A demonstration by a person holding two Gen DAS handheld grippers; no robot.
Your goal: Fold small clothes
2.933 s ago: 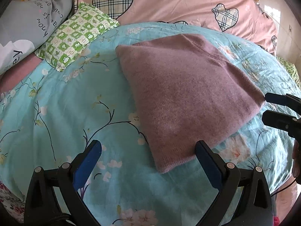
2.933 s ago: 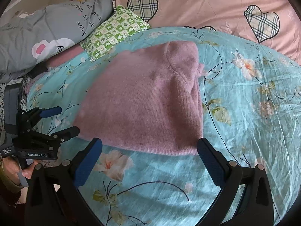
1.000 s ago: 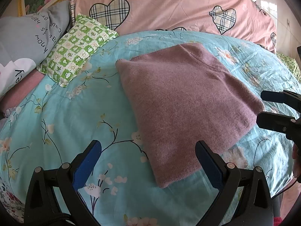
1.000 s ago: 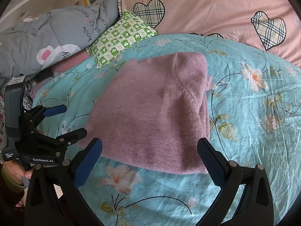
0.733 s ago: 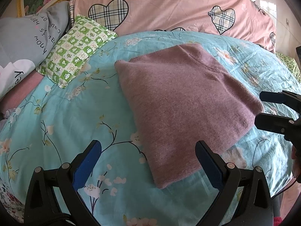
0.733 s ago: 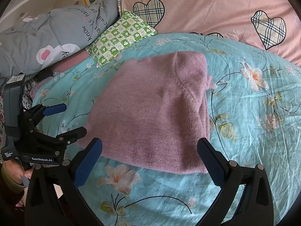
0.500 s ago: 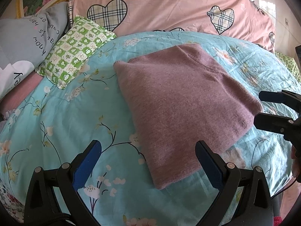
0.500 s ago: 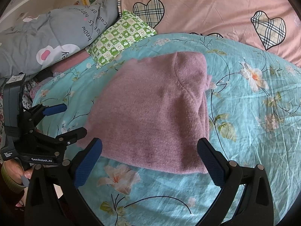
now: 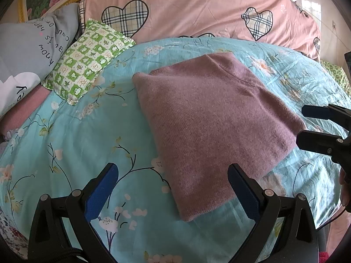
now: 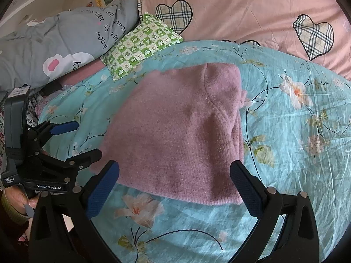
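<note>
A mauve knitted sweater (image 9: 210, 118) lies folded into a flat rectangle on the turquoise floral bedsheet (image 9: 72, 144). In the right wrist view the same sweater (image 10: 182, 131) fills the middle. My left gripper (image 9: 173, 186) is open above the sweater's near corner, touching nothing. My right gripper (image 10: 174, 184) is open over the sweater's near edge, with nothing between its blue pads. The right gripper also shows at the right edge of the left wrist view (image 9: 307, 122). At the left of the right wrist view the left gripper (image 10: 81, 138) appears, held by a hand (image 10: 15, 201).
A green checked pillow (image 9: 85, 59) lies at the back left of the bed. Beside it is a grey printed quilt (image 10: 54, 46). A pink duvet with plaid hearts (image 9: 197, 11) is bunched along the back. The bed's edge drops off at the lower left (image 10: 13, 230).
Both grippers have drawn back slightly from the folded sweater and stayed open. The sweater has not moved.
</note>
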